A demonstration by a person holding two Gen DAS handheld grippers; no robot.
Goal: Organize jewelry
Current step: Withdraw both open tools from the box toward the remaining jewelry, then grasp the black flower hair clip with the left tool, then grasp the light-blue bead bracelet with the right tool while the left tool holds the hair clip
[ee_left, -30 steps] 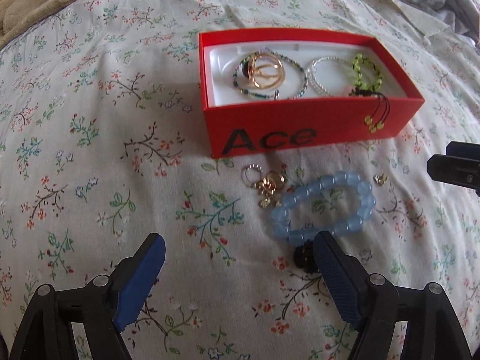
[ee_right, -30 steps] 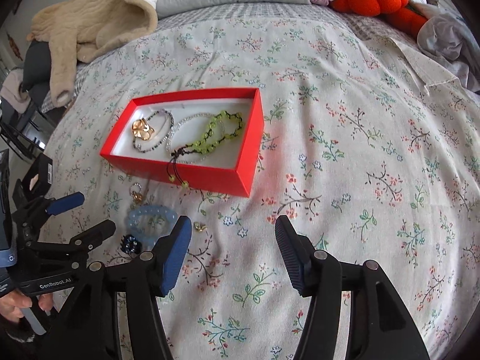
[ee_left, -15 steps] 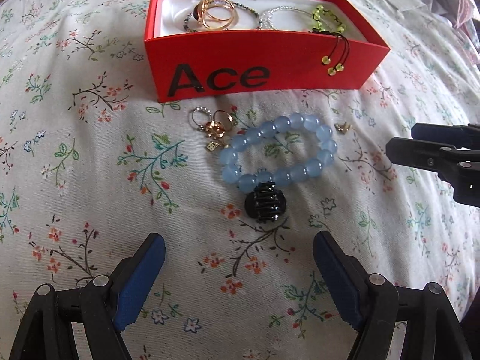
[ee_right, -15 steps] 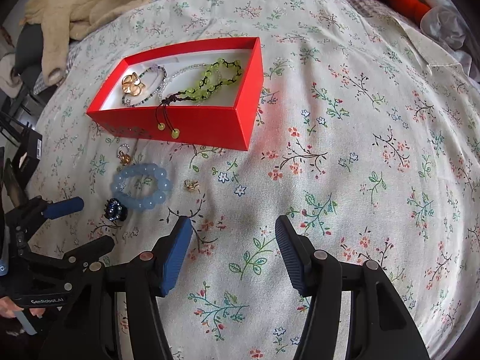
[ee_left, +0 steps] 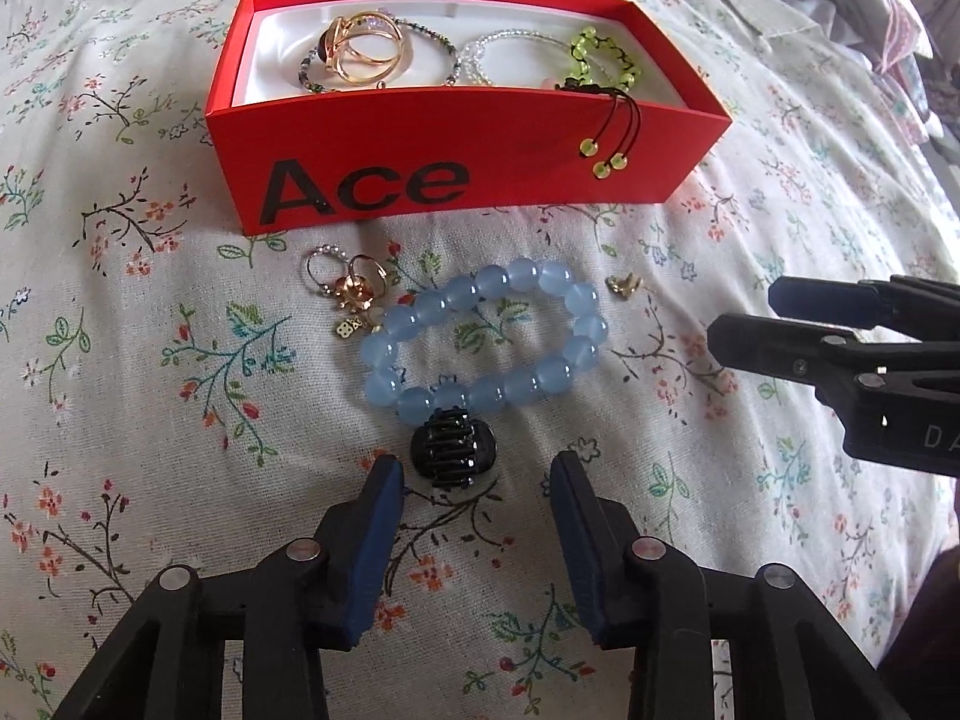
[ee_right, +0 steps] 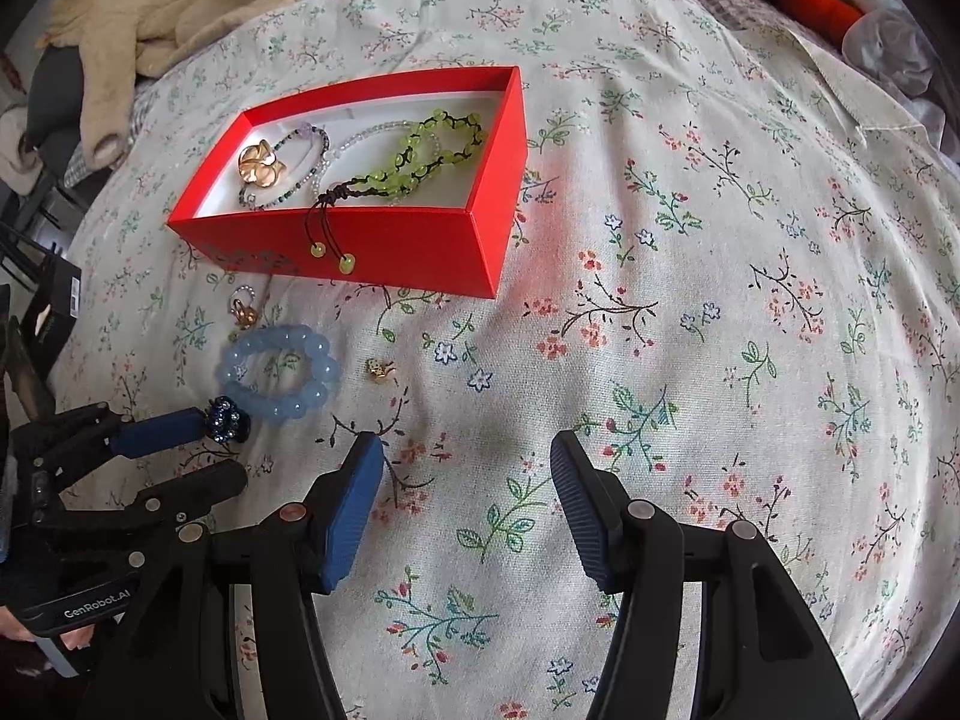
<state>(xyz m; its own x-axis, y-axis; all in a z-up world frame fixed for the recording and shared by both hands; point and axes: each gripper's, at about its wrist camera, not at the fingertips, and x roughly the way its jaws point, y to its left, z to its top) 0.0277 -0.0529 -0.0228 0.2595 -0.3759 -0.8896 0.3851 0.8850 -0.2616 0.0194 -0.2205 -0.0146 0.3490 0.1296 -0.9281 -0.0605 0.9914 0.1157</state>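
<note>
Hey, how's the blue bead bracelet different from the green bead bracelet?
The blue bead bracelet lies on the floral bedspread in front of the red box; the green bead bracelet sits inside it. The blue beads look larger and touch; the green ones are knotted on black cord, tails hanging over the wall. Both are closed loops.

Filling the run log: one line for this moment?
left claw: open, at black hair clip | right claw: open, idle | blue bracelet: outside red box
</note>
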